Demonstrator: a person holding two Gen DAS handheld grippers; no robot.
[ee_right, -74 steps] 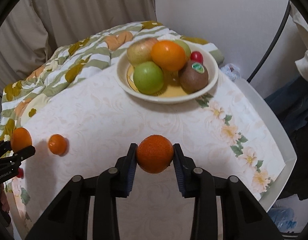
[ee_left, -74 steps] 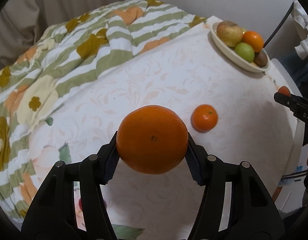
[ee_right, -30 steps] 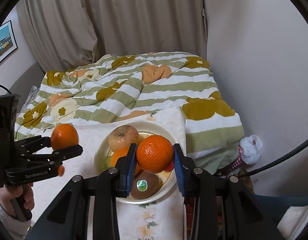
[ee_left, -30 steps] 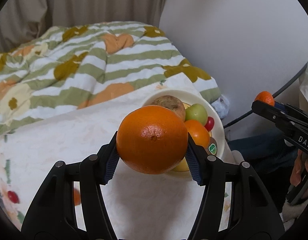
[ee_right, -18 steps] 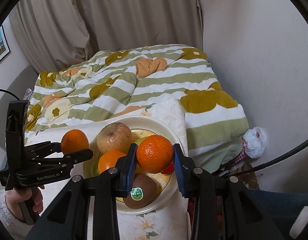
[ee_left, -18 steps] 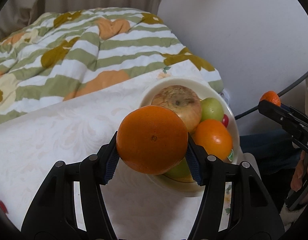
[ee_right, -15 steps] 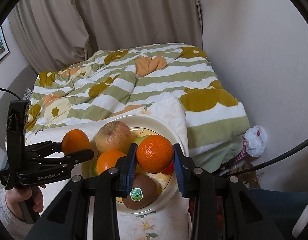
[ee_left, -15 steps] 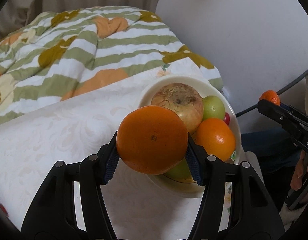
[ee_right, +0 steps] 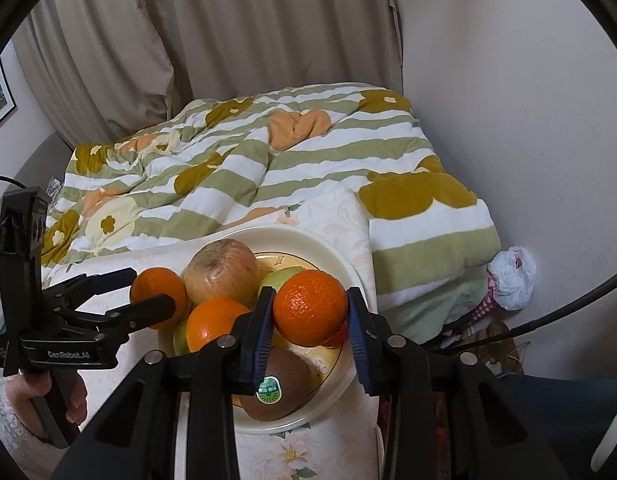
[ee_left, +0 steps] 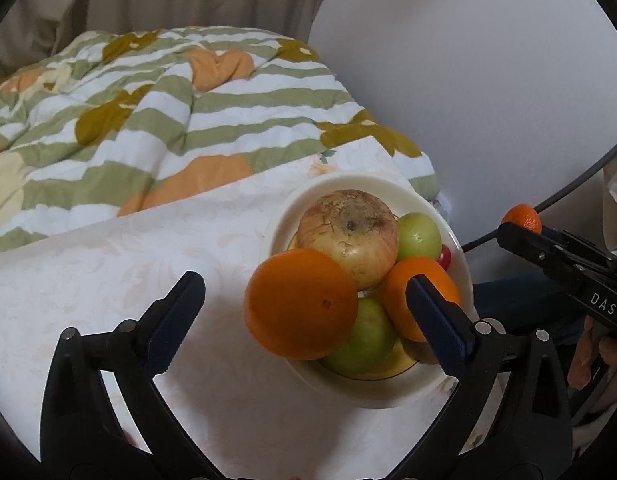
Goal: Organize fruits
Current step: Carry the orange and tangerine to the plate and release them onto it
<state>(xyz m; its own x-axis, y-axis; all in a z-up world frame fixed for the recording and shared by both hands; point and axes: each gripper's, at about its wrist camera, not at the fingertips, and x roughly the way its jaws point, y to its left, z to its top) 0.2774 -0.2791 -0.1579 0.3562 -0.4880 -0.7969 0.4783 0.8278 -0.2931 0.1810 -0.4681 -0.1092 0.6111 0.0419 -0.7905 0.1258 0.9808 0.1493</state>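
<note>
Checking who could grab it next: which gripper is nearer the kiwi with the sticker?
Right. The right gripper, shut on a mandarin, hangs just over the kiwi. The left gripper is open across the bowl.

Black tool (ee_right: 310, 330) with blue pads (ee_right: 264, 330), silver screws.

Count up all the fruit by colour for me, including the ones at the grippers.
Orange: 3, large orange, bowl orange, tangerine
Green: 2, upper green apple, lower green apple
Red-yellow: 1, big apple
Red: 1, small red fruit
Brown: 1, kiwi
Total: 8
</note>
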